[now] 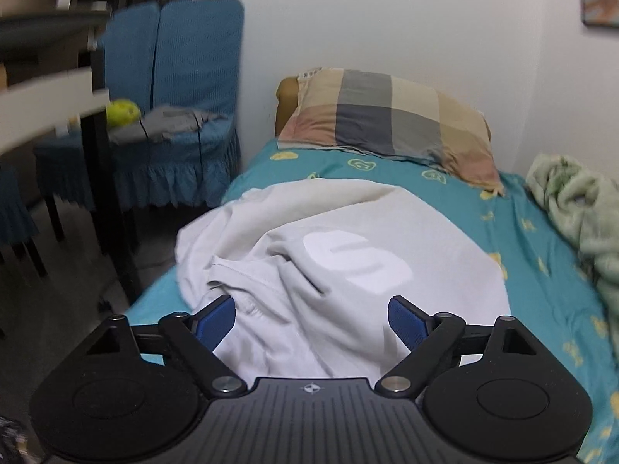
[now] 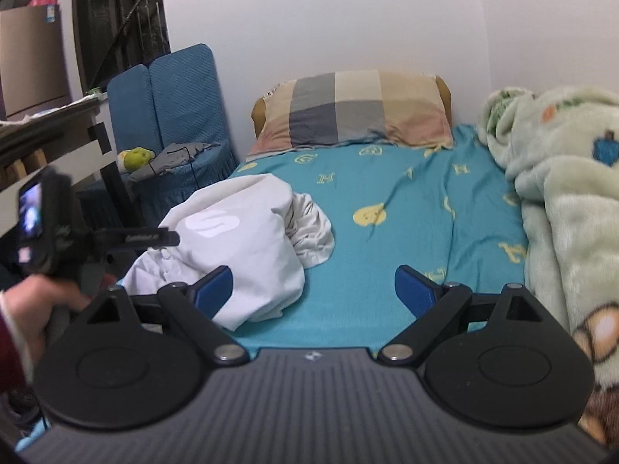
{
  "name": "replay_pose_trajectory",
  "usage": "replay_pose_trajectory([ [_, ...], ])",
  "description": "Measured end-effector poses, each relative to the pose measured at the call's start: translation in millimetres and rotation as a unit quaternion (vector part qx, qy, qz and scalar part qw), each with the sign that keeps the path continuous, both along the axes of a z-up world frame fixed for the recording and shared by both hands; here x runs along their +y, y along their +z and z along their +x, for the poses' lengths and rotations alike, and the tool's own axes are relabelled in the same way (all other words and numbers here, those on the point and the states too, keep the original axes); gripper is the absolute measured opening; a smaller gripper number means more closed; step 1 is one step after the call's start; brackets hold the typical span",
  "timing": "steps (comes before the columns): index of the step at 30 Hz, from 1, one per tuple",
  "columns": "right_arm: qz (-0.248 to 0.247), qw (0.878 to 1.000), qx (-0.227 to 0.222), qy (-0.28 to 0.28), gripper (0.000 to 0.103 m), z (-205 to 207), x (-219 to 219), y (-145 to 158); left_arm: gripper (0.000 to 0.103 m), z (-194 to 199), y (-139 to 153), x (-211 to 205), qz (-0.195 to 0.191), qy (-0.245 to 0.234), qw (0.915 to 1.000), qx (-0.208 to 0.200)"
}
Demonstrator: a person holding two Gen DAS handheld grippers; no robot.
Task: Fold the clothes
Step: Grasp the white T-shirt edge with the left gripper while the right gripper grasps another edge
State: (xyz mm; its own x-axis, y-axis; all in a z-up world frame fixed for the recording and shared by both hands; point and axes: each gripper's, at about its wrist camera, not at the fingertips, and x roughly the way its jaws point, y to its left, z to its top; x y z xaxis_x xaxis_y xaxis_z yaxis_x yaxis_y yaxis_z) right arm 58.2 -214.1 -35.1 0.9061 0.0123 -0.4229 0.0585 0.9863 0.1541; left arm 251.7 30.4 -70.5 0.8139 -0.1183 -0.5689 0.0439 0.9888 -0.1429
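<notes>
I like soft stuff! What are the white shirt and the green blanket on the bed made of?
White shirt: looks like thin cotton knit, matte; it crumples into soft folds, with a smooth, shinier printed patch.
Green blanket: looks like fluffy fleece or plush; its surface is fuzzy and lumpy. Exact fibres can't be told.

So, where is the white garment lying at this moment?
In the right wrist view the white garment lies crumpled on the left side of the teal bedsheet, below the checked pillow and near the blue chair.
</notes>
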Motion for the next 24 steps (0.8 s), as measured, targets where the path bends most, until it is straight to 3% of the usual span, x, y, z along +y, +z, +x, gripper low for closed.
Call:
replay_pose_trajectory([
  [3, -0.011, 1.000, 0.000, 0.006, 0.092, 7.4, 6.6, -6.6, 0.083, 34.4, -16.2, 9.4, -0.061, 0.004, 0.9971, 0.045],
  [4, -0.010, 1.000, 0.002, 0.013, 0.092, 10.0, 9.0, -9.1, 0.071, 44.1, -22.4, 11.4, -0.080, 0.005, 0.9949, 0.061],
  [5, -0.005, 1.000, 0.003, 0.026, 0.092, 12.5, 10.5, -11.4, 0.049, 51.4, -27.6, 11.2, -0.094, 0.003, 0.9928, 0.074],
  [8, 0.015, 0.998, 0.000, 0.063, 0.092, 17.8, 16.3, -15.6, 0.014, 53.4, -28.5, -2.8, -0.090, -0.010, 0.9934, 0.070],
  [14, 0.043, 0.993, -0.018, 0.107, 0.092, 14.6, 26.6, -14.5, 0.011, 7.5, 22.3, -25.0, -0.132, -0.073, 0.9884, 0.022],
  [20, 0.043, 0.996, -0.018, 0.080, 0.092, 3.9, 28.1, -16.5, 0.011, -81.6, 83.2, -69.7, -0.150, -0.152, 0.9769, -0.007],
  [24, 0.065, 0.994, 0.009, 0.082, 0.092, -3.9, 24.2, -26.4, 0.013, -121.8, 78.7, -79.9, -0.122, -0.179, 0.9762, 0.006],
])
